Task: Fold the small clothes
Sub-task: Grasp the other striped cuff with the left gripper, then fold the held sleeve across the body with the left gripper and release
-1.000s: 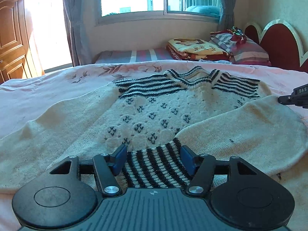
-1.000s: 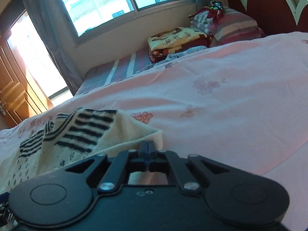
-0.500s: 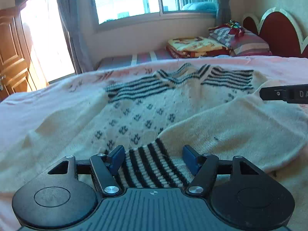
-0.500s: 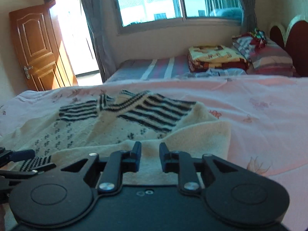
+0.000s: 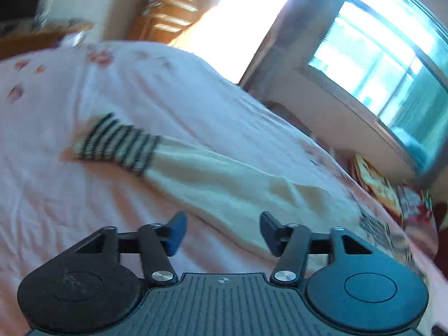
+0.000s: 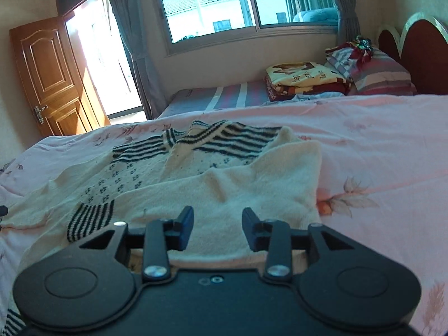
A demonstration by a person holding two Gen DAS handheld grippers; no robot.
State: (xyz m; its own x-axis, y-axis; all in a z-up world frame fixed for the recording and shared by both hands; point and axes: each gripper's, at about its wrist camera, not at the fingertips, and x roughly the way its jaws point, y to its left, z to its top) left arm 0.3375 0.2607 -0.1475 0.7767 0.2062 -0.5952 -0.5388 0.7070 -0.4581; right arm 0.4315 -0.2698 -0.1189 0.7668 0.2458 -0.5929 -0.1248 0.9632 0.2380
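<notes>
I am in a bedroom of a home. A wide bed (image 6: pixel 378 145) with a pink flowered sheet fills most of my right wrist view, and a dark red headboard (image 6: pixel 420 56) with a pale scalloped rim stands at its far right corner. Against that headboard lie a striped pillow (image 6: pixel 378 70) and a folded yellow blanket (image 6: pixel 302 75). Along the far edge of the bed, under the window, a striped mattress (image 6: pixel 218 98) shows. The sliding window (image 6: pixel 238 2) has grey curtains (image 6: pixel 123 33) at its sides, and a panelled wooden door (image 6: pixel 47 75) stands open at the left, with bright daylight beside it.
</notes>
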